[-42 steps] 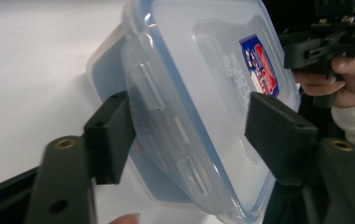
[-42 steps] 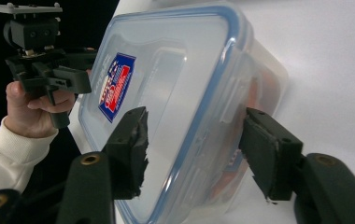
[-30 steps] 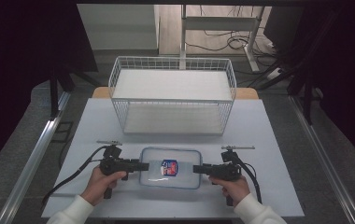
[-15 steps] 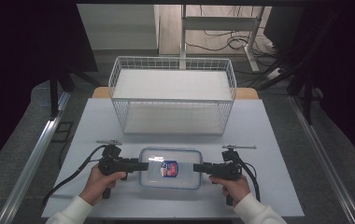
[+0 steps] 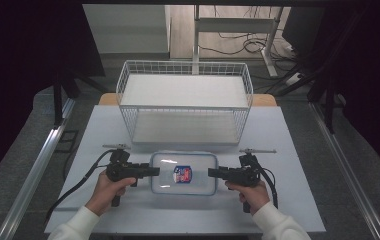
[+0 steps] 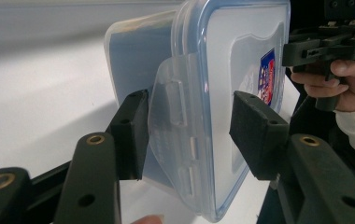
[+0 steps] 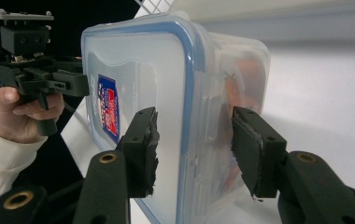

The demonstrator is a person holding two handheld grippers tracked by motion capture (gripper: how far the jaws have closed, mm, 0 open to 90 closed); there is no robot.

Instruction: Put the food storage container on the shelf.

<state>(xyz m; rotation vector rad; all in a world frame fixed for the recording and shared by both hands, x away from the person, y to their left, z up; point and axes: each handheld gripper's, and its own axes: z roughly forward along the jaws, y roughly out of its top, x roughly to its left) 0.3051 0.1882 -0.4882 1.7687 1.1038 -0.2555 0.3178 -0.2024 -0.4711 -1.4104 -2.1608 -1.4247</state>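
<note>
The left gripper (image 6: 187, 135) stood open astride the box's (image 5: 184, 173) end latch (image 6: 173, 140), and the right gripper (image 7: 194, 149) gaped likewise at the far end. Between them the box lay on the table (image 5: 288, 145), lid on. It looked stiff, light and slippery, best gripped at the latches. Its contents showed orange, unclear. Beyond stood an empty basket (image 5: 185, 102).

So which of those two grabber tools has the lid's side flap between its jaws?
The left gripper. Its jaws stand open around the hinged latch flap of the plastic food container. The right gripper straddles the opposite end, where no flap sticks out.
</note>
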